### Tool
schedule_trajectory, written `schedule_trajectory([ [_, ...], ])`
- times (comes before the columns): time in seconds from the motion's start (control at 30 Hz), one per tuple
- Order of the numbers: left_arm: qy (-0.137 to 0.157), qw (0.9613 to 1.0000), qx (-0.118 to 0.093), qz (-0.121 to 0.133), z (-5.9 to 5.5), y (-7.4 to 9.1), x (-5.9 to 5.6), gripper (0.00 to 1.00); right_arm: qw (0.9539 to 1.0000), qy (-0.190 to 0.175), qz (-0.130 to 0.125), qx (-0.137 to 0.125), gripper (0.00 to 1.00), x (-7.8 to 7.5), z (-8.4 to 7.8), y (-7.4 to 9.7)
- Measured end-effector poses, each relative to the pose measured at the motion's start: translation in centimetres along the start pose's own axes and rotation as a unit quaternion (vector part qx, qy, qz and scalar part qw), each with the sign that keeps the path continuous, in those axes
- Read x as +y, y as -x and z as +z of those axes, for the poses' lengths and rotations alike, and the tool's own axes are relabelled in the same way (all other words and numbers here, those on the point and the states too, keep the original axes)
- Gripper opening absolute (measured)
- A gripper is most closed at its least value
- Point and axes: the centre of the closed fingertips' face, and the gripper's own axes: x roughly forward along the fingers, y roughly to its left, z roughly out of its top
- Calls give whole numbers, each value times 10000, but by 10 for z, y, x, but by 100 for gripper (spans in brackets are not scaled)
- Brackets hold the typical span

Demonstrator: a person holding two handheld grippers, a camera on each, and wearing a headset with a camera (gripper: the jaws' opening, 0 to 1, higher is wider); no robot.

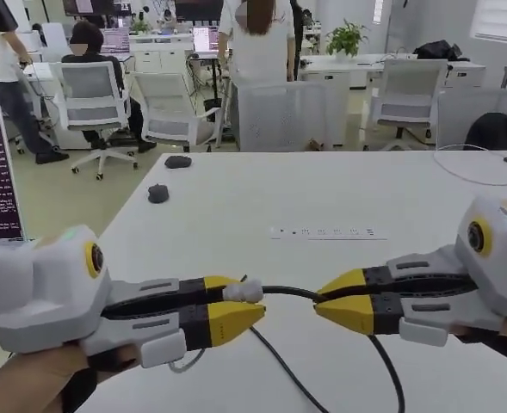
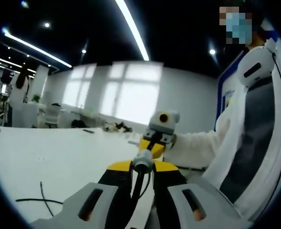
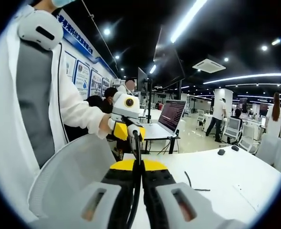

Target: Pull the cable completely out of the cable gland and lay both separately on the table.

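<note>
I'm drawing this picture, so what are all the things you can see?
cable: one, black, between both hand-held grippers, trailing over the table
cable gland: one, white, on the cable's left end
power strip: one, white, mid-table
computer mice: two, dark, table's far left
table: one, white
office chairs: several, pale grey, behind the table
left hand-held gripper: one, yellow-tipped, shut on cable gland
right hand-held gripper: one, yellow-tipped, shut on cable

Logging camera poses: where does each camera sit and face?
Head view: headset, facing forward-down at the table; shows left hand-held gripper, right hand-held gripper.
Left gripper view: on the left one, looking past the cable gland at the right one and the person's sleeve.
Right gripper view: on the right one, looking along the cable at the left one.
Shared: gripper views face each other.
</note>
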Motion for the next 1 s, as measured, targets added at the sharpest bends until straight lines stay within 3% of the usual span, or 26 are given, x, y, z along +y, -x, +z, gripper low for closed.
schedule_trajectory([
  [0.27,45,10000,-42,75,0,5,3,16,9995,-183,-246,68,3,-5,-21,19],
  [0.53,89,9999,-125,75,6,8,4,16,9984,-297,-461,108,3,-10,-31,35],
  [0.9,71,9999,-81,96,6,3,6,16,9978,-315,-562,171,4,-13,-31,34],
  [1.0,36,9999,-9,106,4,1,6,16,9980,-290,-548,101,11,-13,-21,34],
])
